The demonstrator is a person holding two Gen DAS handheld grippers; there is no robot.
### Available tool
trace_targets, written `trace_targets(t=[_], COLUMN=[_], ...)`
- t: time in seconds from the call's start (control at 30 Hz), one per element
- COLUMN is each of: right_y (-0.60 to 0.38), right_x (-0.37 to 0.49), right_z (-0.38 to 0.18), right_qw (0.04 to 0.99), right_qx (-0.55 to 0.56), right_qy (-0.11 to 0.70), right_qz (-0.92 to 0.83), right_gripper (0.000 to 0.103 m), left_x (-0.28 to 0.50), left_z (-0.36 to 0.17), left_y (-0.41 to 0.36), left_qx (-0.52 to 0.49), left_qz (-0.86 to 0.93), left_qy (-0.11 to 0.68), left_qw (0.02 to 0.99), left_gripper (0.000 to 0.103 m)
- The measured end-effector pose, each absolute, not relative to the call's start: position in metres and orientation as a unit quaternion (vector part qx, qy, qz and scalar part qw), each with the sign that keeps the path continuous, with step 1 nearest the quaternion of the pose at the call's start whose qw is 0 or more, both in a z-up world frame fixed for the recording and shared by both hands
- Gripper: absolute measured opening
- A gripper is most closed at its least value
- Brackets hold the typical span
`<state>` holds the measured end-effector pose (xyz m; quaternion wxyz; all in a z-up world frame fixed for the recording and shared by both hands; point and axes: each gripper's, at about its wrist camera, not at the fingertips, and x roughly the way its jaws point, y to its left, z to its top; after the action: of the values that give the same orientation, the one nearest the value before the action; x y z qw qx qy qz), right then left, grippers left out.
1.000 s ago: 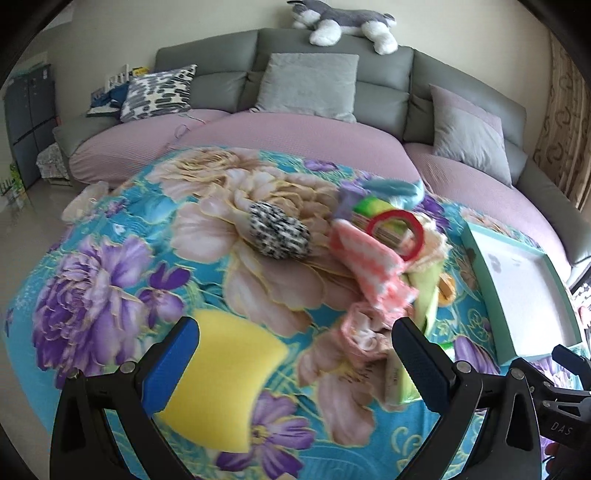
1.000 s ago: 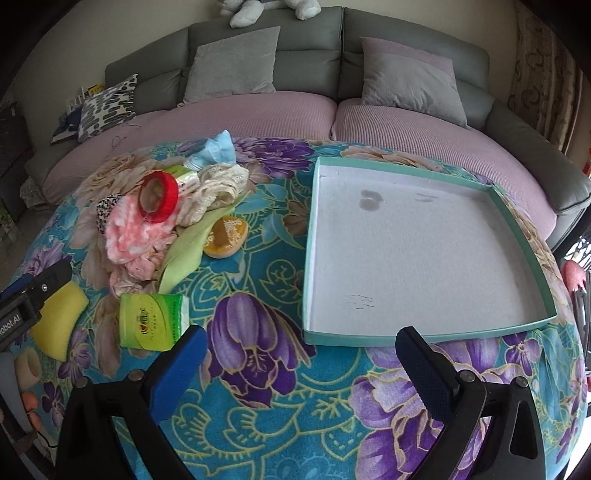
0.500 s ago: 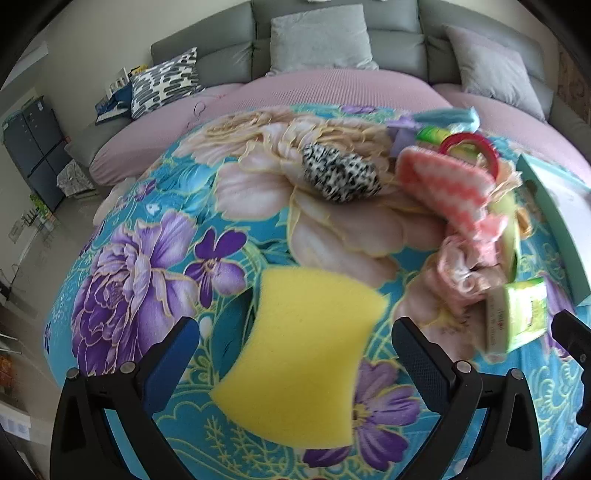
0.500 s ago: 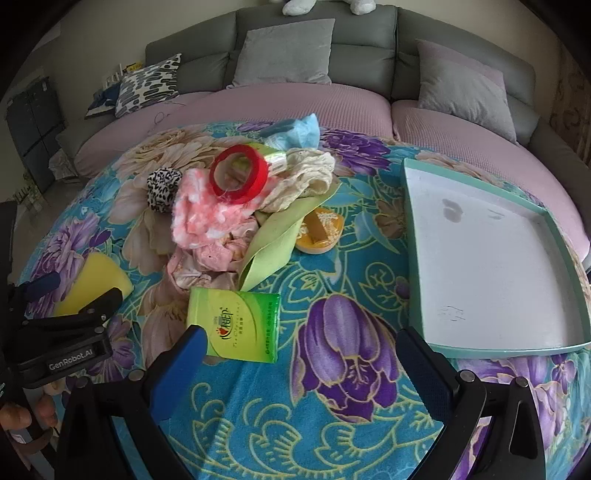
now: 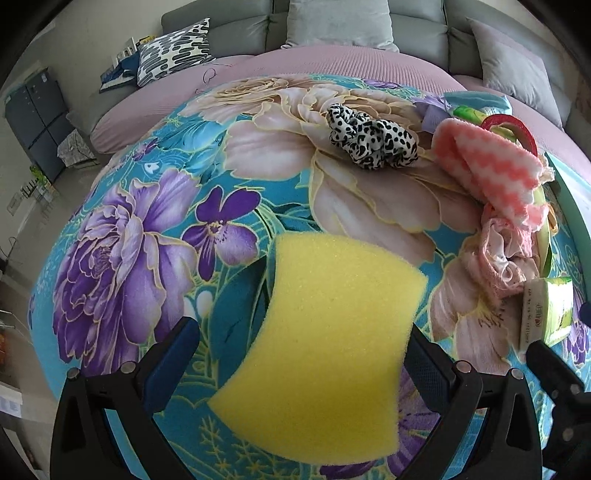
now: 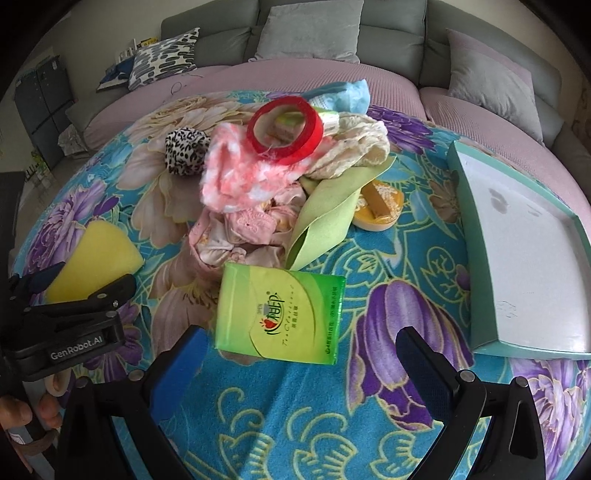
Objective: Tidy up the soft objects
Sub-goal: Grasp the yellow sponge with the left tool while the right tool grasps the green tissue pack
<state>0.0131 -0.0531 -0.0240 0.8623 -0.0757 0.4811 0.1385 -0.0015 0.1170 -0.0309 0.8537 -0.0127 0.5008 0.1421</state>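
A yellow sponge [image 5: 325, 347] lies flat on the floral cloth between the fingers of my open left gripper [image 5: 299, 354]; it also shows in the right wrist view [image 6: 96, 258]. A green tissue pack [image 6: 280, 314] lies just ahead of my open, empty right gripper [image 6: 299, 354]. Behind it sits a pile: pink zigzag cloth [image 6: 240, 177], pale pink cloth [image 6: 236, 236], green cloth [image 6: 325, 214], cream lace cloth [image 6: 354, 151], red tape roll [image 6: 284, 129] and a leopard scrunchie [image 5: 373, 136].
A teal-rimmed white tray [image 6: 476, 236] stands at the right. A small orange dish [image 6: 380, 206] lies by the green cloth. A grey sofa with cushions [image 6: 306, 33] curves behind the table. The table edge drops off at the left.
Both grippers moved forward and down. The sponge now lies between the left fingers, and the tissue pack is closer to the right gripper.
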Motion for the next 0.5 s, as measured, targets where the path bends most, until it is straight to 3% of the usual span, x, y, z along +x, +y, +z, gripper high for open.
trace_targets(t=[0.5], right_y=[-0.049], right_x=[0.024], right_z=[-0.042], right_qw=[0.853], right_qx=[-0.078], right_qy=[0.5], right_qz=[0.126], right_gripper=[0.103], left_x=[-0.001], left_z=[-0.034], left_y=[0.117], left_qx=[-0.038], left_qz=[0.125], left_qy=[0.502], left_qw=[0.855], left_gripper=[0.102])
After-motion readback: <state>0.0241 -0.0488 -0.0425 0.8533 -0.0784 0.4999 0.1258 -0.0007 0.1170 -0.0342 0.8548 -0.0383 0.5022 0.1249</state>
